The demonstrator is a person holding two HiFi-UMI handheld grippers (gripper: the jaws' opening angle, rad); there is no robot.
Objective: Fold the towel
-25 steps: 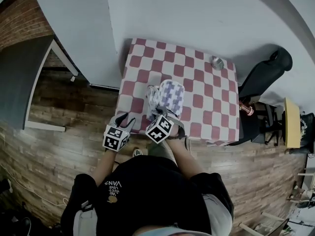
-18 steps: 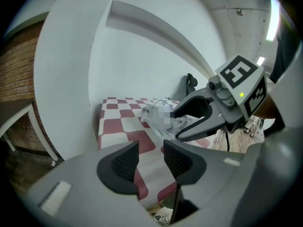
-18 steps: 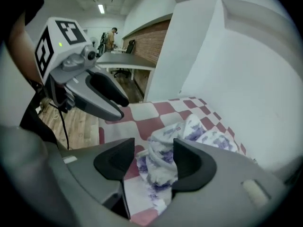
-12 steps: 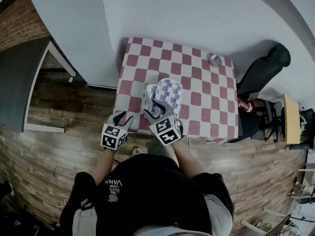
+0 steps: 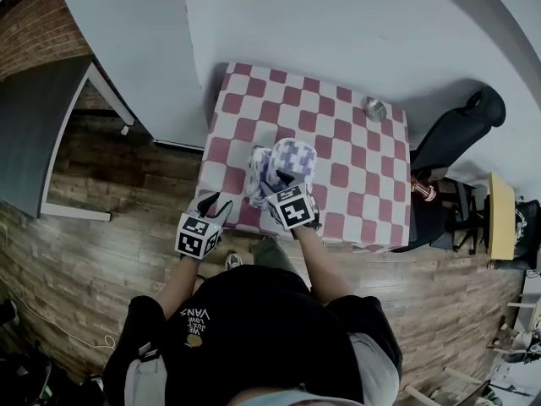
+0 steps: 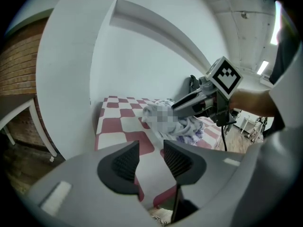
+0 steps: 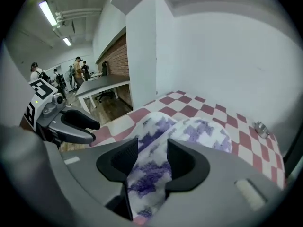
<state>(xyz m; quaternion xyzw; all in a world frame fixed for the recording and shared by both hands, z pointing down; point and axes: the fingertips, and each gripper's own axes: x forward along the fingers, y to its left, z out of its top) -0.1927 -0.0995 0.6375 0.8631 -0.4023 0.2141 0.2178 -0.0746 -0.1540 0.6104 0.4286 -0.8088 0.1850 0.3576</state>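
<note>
Two grippers show in the head view. The tabletop (image 5: 355,155) has red and white checks and stands against a white wall (image 5: 321,24). The towel (image 5: 296,155), white with a purple pattern, lies bunched in a loose heap near the front edge, left of centre. The right gripper (image 5: 275,180) sits over the heap's near side; contact cannot be told from here. The left gripper (image 5: 215,204) is at the front left corner, apart from the towel. A small metal piece (image 5: 373,108) sits at the far right corner, well apart from the towel. A black chair (image 5: 461,129) stands to the right of the tabletop, on a wood floor (image 5: 110,201).

Left gripper view: the left gripper (image 6: 151,145) has its jaws spread with nothing between them, only bare checks of the tabletop (image 6: 118,126) in the gap. The towel (image 6: 191,126) lies beyond, with the right gripper (image 6: 177,109) reaching onto it from the right.

Right gripper view: the right gripper (image 7: 152,148) has its jaws apart, and they have just been closing in a little. The towel (image 7: 199,131) fills the gap between them and runs on underneath, but the pads do not appear to press the cloth. The left gripper (image 7: 94,131) is off to the left at the tabletop's (image 7: 189,110) edge, jaws spread and empty. The metal piece (image 7: 260,128) is at the far right. People (image 7: 78,67) stand far back beside a grey desk (image 7: 102,84).
</note>
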